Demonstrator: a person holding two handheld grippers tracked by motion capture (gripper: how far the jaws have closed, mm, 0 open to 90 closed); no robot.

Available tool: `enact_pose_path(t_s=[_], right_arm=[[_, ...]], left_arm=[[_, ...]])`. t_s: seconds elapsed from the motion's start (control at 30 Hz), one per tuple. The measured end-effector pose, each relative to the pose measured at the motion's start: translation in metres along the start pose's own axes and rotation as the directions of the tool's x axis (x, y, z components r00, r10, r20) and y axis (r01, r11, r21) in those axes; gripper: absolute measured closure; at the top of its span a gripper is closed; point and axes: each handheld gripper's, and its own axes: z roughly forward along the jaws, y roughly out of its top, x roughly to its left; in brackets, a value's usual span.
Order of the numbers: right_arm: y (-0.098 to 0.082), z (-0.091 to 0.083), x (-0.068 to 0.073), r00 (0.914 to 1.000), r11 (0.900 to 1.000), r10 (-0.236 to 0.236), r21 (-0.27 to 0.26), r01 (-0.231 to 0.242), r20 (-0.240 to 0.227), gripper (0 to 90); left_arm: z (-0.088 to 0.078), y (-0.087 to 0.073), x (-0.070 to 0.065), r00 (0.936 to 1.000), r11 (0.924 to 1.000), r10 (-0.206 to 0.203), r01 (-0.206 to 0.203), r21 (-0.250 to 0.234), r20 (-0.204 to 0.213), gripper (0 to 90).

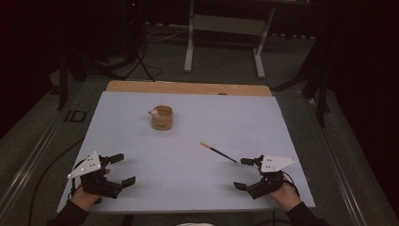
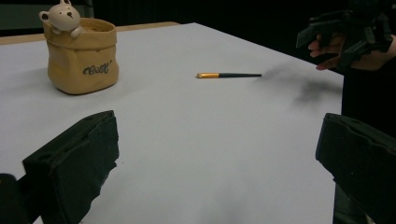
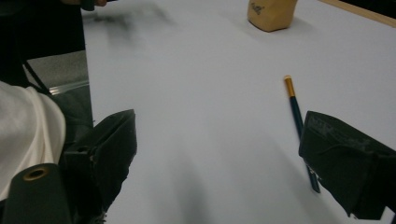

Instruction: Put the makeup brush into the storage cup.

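Here, one pouch (image 1: pixel 161 118), one brush (image 1: pixel 218 152), two grippers, left (image 1: pixel 120 169) and right (image 1: pixel 243 173), both spread wide.

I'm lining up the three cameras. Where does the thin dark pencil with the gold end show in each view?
High view: thin dark pencil with the gold end, right of centre on the pale table, before the right gripper.
Left gripper view: upper middle.
Right gripper view: right side, running behind the jaw.
Shared landmark: tan bag-shaped pot.
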Motion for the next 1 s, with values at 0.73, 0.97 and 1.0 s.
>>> enact_pose_path(t_s=[0.73,0.97,1.0], right_arm=[[0.009,-0.003,0.004,0.9994,0.999,-0.032,-0.015,0.033,0.009,12.6],[0.017,-0.007,0.009,0.9967,0.997,-0.073,-0.028,0.074,0.036,13.8],[0.018,-0.007,0.009,0.9958,0.996,-0.081,-0.029,0.082,0.045,13.7]], left_arm=[[0.000,-0.001,-0.001,0.9999,1.0000,-0.004,0.004,-0.004,0.010,0.1],[0.002,-0.001,-0.003,0.9995,0.9997,0.019,-0.019,0.018,0.024,0.1],[0.002,-0.001,-0.003,0.9996,0.9997,0.018,-0.018,0.017,0.023,0.1]])
